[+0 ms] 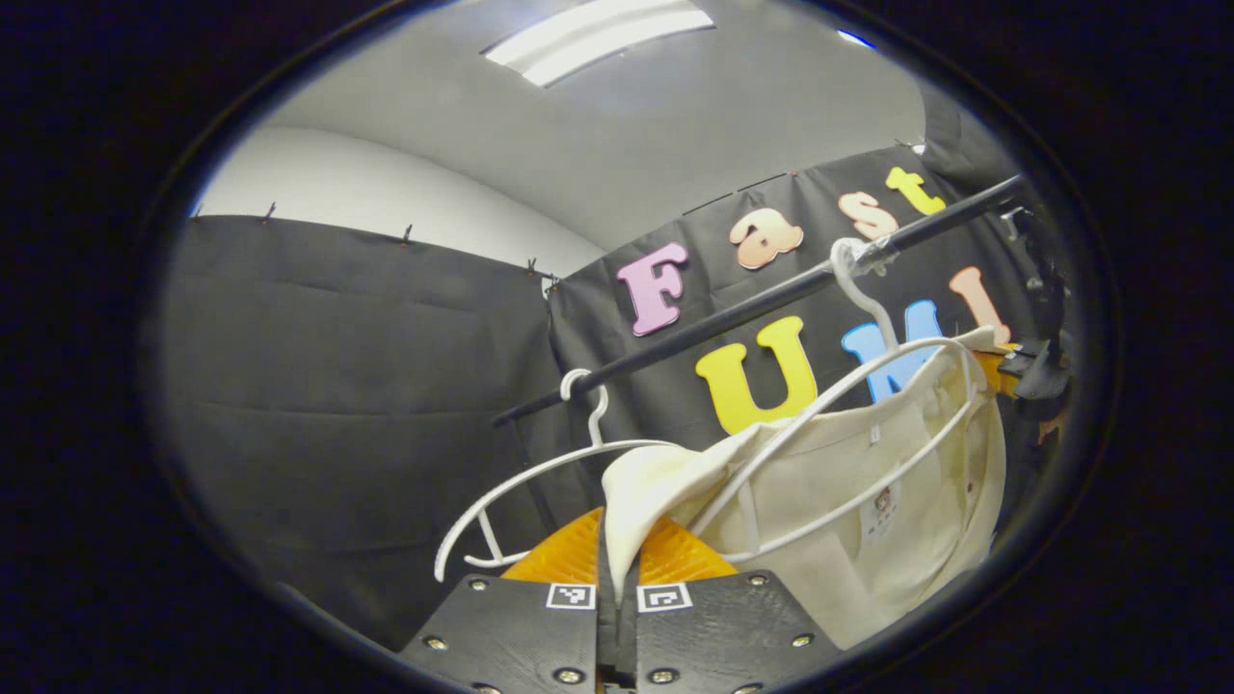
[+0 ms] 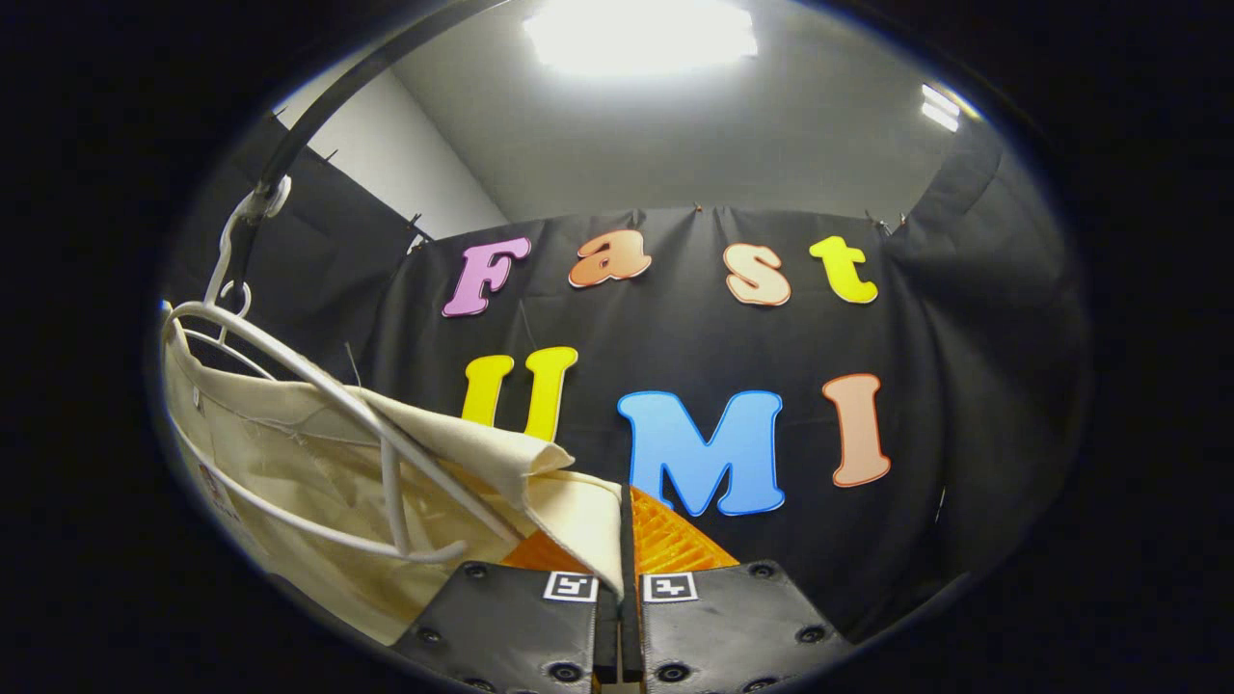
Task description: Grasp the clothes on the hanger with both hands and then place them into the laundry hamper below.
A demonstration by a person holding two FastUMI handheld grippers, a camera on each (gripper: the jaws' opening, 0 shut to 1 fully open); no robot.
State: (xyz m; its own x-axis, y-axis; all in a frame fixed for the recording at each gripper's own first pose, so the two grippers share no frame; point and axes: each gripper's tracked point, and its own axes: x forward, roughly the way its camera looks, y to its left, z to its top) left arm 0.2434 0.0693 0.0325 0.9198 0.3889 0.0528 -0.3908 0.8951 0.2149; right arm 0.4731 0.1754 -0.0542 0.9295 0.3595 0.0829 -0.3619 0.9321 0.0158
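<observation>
Cream garment [image 1: 868, 482] on its white hanger [image 1: 848, 405], pinched by left gripper [image 1: 617, 578] and right gripper [image 2: 622, 569].

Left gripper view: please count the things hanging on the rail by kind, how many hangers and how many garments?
White hangers: 2, one bare and one carrying the garment
Cream garments: 1
Total: 3, all on the black rail

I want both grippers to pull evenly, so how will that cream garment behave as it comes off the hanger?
Probably floppy: the cream garment folds and drapes where the left gripper pinches it. It looks like light cloth, likely to sag between the left and right gripper. It may snag, since the white hanger runs inside it.
</observation>
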